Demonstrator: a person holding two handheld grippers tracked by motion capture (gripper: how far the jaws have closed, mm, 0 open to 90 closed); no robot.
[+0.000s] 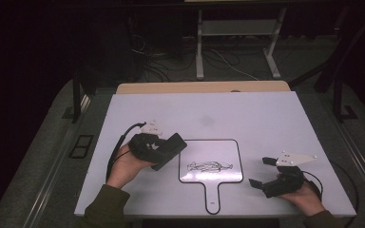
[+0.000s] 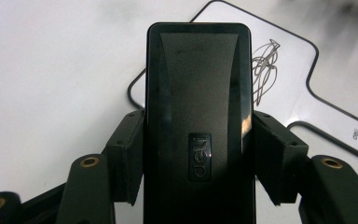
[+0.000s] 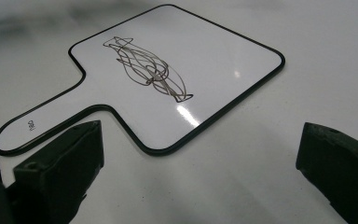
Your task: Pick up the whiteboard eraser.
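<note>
On white worktop [image 1: 266, 118] we see left tongs [image 1: 173, 147] clamped on black eraser [image 2: 198, 116], just beside paddle whiteboard [image 1: 228, 147]. Right tongs [image 1: 261, 172] wide, empty. Step, we judge: carry eraser to scribble [image 1: 209, 166]. Next: lower flat, wipe.
</note>
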